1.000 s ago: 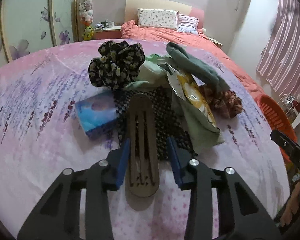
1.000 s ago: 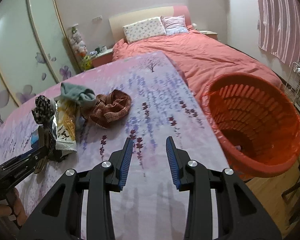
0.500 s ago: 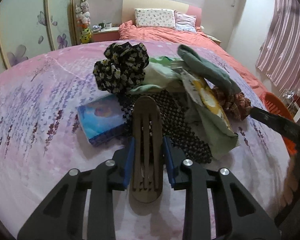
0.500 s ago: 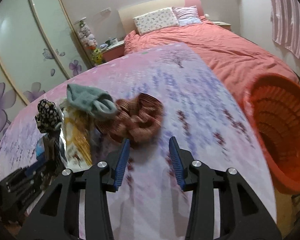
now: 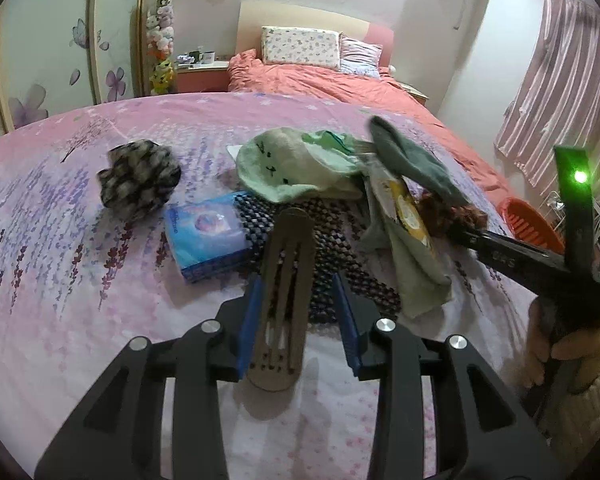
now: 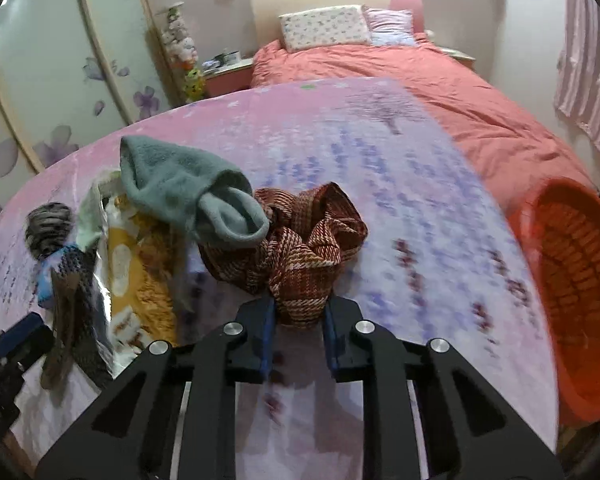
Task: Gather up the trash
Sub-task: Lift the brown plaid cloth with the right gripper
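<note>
A pile lies on the pink floral sheet (image 5: 80,280). My left gripper (image 5: 298,316) is open around a brown slotted strip (image 5: 286,300) that lies flat between the jaws. A blue tissue pack (image 5: 206,236), a black floral scrunchie (image 5: 138,180), a pale green cloth (image 5: 288,168), a yellow snack wrapper (image 5: 410,210) and a grey-green sock (image 5: 412,160) lie beyond. My right gripper (image 6: 298,330) has its jaws closing on the near end of a red-brown plaid cloth (image 6: 300,248), beside the sock (image 6: 188,188) and wrapper (image 6: 136,276).
An orange basket (image 6: 572,292) stands off the right edge of the sheet, also seen in the left wrist view (image 5: 528,224). A black mesh cloth (image 5: 348,264) lies under the strip. A coral bed (image 6: 380,68) with pillows is behind.
My left gripper closed toward the strip, then opened again. The scrunchie now lies further left. My right gripper moved left from the basket side onto the plaid cloth and narrowed on it.
</note>
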A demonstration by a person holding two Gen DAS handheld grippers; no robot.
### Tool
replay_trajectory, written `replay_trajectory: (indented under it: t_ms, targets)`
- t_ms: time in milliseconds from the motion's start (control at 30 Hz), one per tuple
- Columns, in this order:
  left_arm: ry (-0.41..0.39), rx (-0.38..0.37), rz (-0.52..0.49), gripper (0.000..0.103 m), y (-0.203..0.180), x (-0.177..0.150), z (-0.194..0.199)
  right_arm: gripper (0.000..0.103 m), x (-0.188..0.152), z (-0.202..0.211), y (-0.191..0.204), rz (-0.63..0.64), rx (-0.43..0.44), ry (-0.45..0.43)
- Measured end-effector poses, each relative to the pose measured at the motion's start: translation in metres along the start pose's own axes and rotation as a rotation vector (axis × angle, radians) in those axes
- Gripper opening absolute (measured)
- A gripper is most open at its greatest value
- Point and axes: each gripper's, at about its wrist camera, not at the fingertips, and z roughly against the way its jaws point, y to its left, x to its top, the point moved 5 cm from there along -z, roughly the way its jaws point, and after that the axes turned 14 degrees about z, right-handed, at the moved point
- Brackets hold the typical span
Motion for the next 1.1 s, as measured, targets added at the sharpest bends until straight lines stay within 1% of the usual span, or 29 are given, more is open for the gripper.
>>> replay_trajectory:
  t_ms: [67,100,167,233,267,300,367,433,500,567,600,633,667,733,800,933,1100]
  targets:
    - [0.012,0.010,-0.006,0.037,-0.002,-0.003,-0.003,0.020,-0.009,0.005,-0.013,-0.023,-0.031,0.010]
    - [0.017,0.015,-0.007,0.037,-0.002,-0.005,-0.005,0.020,-0.010,0.004,-0.018,-0.033,-0.032,0.017]
    - [0.018,0.043,-0.018,0.037,-0.003,-0.007,-0.009,0.020,-0.015,0.006,-0.022,-0.051,-0.017,0.019]
    - [0.012,0.056,-0.023,0.037,-0.005,-0.006,-0.011,0.020,-0.015,0.008,-0.019,-0.042,-0.020,0.016]
    - [0.010,0.060,-0.023,0.037,-0.006,-0.005,-0.012,0.020,-0.014,0.011,-0.016,-0.040,-0.005,0.006]
    - [0.008,0.067,-0.025,0.037,-0.007,-0.004,-0.013,0.020,-0.014,0.015,-0.013,-0.042,0.029,-0.013]
    - [0.005,0.081,-0.023,0.037,-0.005,0.000,-0.016,0.020,-0.013,0.023,-0.012,-0.035,0.047,-0.034]
    - [0.019,0.088,-0.010,0.038,-0.003,0.000,-0.020,0.021,-0.014,0.027,-0.015,-0.031,0.029,-0.041]
    - [0.025,0.100,-0.015,0.039,-0.001,-0.003,-0.023,0.023,-0.017,0.025,-0.024,-0.038,0.017,-0.027]
    - [0.027,0.103,-0.022,0.039,-0.002,-0.004,-0.025,0.024,-0.020,0.021,-0.029,-0.052,0.001,-0.008]
    - [0.025,0.100,-0.018,0.038,-0.002,-0.004,-0.024,0.024,-0.021,0.020,-0.032,-0.062,-0.018,-0.001]
    - [0.023,0.093,-0.013,0.037,0.000,-0.003,-0.023,0.023,-0.024,0.019,-0.038,-0.081,-0.055,0.008]
    - [0.023,0.085,-0.007,0.034,0.001,-0.003,-0.022,0.023,-0.025,0.017,-0.041,-0.101,-0.052,0.012]
    - [0.025,0.062,0.006,0.033,0.003,-0.003,-0.019,0.023,-0.026,0.017,-0.041,-0.112,-0.036,0.013]
    - [0.022,0.051,0.009,0.033,0.005,-0.005,-0.017,0.023,-0.024,0.015,-0.039,-0.098,-0.041,0.018]
    - [0.015,0.056,-0.001,0.033,0.004,-0.008,-0.018,0.023,-0.024,0.014,-0.035,-0.071,-0.064,0.031]
    - [0.022,0.076,-0.016,0.033,-0.002,-0.009,-0.021,0.023,-0.025,0.016,-0.036,-0.087,-0.047,0.024]
